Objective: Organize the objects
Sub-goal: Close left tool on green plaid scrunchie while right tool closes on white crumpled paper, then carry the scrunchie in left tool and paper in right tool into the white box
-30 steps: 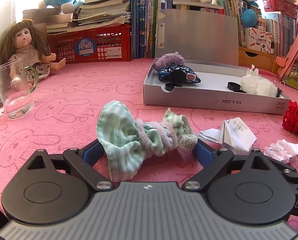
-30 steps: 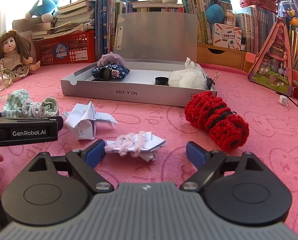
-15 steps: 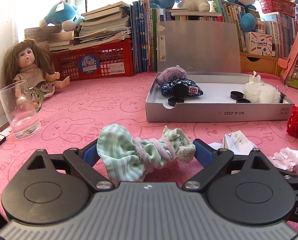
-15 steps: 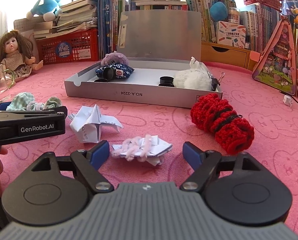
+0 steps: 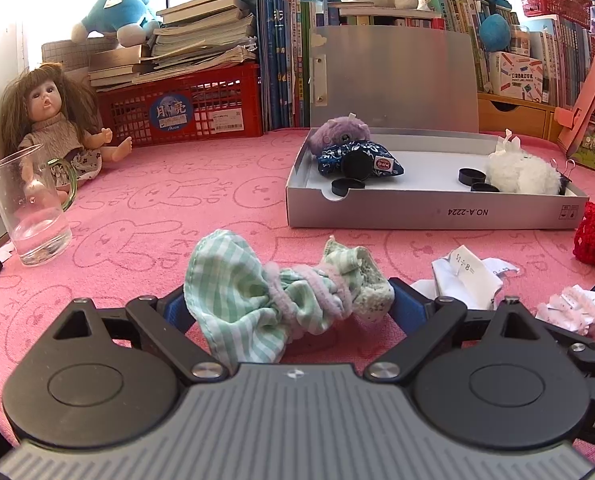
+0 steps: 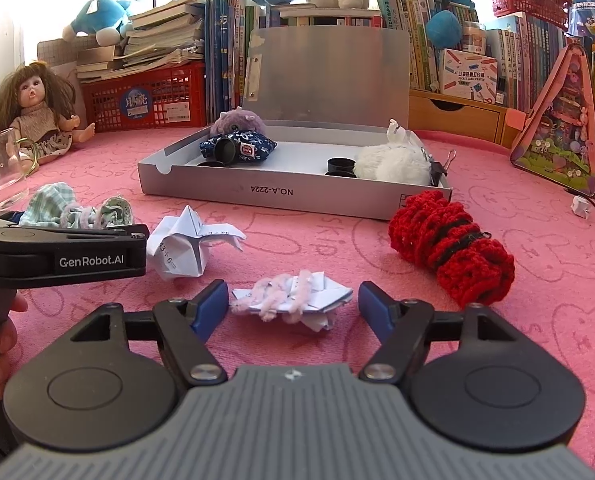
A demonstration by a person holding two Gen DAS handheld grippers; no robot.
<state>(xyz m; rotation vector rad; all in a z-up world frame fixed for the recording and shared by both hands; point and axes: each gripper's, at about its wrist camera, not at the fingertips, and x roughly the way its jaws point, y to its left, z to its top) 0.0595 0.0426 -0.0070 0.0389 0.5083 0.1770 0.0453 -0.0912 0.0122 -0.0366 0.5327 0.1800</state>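
right gripper: jaws closing, about half open, around the paper scrap with pink yarn; pads not yet pressing.
left gripper: clamped on the green checked cloth bundle, lifted just clear of the pink tablecloth.
step: likely gathering loose items.
next: finish the pinch, then carry both to the grey box beyond.

The right gripper is closing its jaws in on the paper-and-pink-yarn scrap, the gap visibly narrower than a second ago. The pads don't yet touch it.
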